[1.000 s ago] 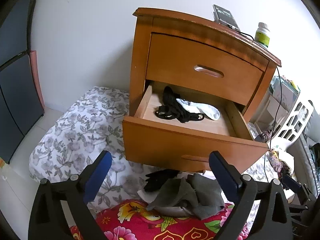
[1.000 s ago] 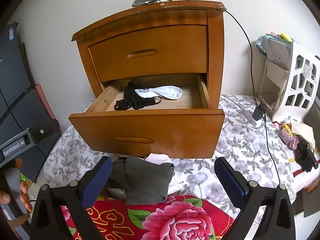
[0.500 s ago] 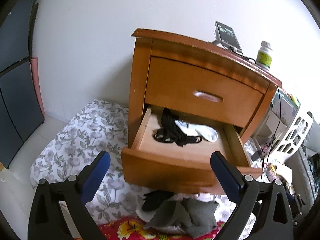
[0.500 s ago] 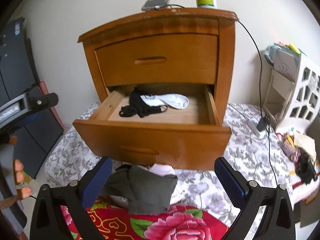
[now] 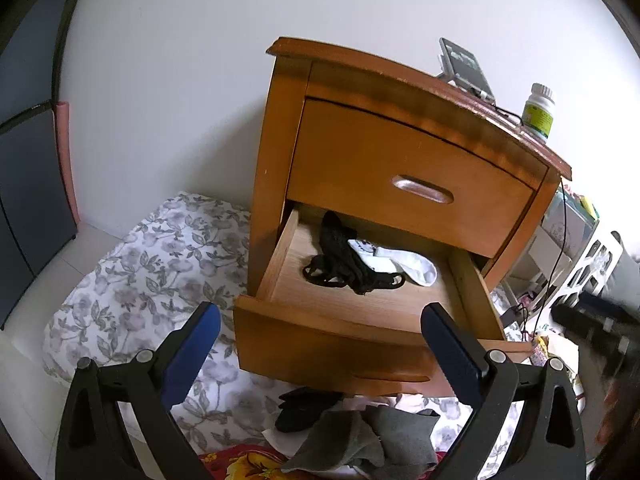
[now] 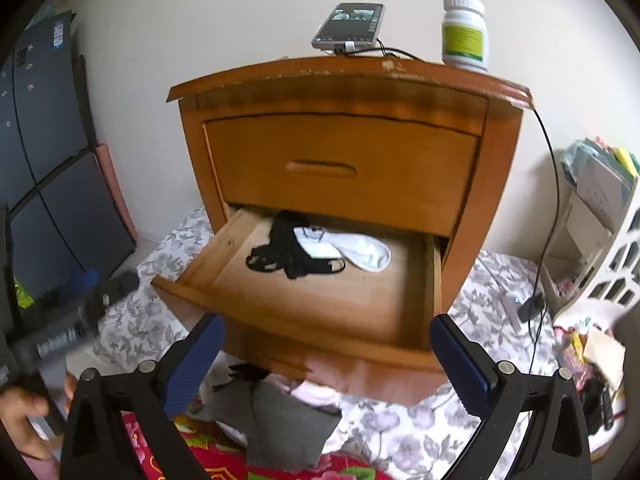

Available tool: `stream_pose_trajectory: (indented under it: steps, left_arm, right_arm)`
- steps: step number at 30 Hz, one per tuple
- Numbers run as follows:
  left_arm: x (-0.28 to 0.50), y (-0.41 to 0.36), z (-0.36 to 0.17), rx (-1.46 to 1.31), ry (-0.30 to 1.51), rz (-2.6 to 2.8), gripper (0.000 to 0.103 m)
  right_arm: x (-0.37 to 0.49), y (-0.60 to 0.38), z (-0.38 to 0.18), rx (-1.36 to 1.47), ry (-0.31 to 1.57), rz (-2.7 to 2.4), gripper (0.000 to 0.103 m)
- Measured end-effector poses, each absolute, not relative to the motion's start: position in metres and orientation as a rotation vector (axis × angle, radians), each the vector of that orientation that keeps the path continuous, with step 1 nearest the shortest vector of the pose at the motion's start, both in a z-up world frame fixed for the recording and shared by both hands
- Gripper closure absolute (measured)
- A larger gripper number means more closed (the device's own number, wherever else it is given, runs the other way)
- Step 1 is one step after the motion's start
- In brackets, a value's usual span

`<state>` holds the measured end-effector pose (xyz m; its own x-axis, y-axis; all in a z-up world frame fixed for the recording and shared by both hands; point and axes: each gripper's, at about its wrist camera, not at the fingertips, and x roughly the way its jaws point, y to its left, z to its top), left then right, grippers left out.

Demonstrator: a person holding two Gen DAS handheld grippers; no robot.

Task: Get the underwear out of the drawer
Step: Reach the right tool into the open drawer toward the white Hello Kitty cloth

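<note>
Two views are facing the same wooden nightstand point(image 5: 400, 168), whose lower drawer point(image 5: 340, 336) is standing pulled out. Black underwear point(image 5: 344, 264) is lying inside the drawer near its back, in the centre of the frame, partly overlapping a white garment point(image 5: 404, 266) to its right. The left gripper point(image 5: 320, 344) is hovering at the bottom of its frame with its blue fingers spread wide and nothing between them; the right gripper point(image 6: 326, 356) is likewise spread apart and empty, framing the drawer front.

Only the right wrist view is showing a hand point(image 6: 24, 420) at the lower left, gripping the blurred handle of the other tool. Only the left wrist view is showing a dark blurred shape at the far right edge; what it is cannot be told. Both views are showing a phone point(image 6: 348, 26) and a white bottle point(image 6: 466, 34) on top of the nightstand, and grey clothes point(image 6: 276, 420) piled below the drawer on the floral bedding point(image 5: 152, 272).
</note>
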<state>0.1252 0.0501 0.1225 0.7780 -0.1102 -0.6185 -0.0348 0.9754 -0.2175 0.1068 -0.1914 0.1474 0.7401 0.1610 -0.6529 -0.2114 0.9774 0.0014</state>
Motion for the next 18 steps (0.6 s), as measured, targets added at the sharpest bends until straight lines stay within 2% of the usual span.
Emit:
stream_pose_trajectory:
  steps: [11,18]
  left_arm:
    - [0.137,0.049,0.104,-0.169,0.677,-0.015,0.003]
    - [0.147,0.048,0.089,-0.176,0.692,-0.033,0.003]
  right_arm:
    - [0.165,-0.171,0.177,-0.142,0.718,0.214,0.000]
    - [0.210,-0.151,0.153,-0.173,0.854,0.242,0.000]
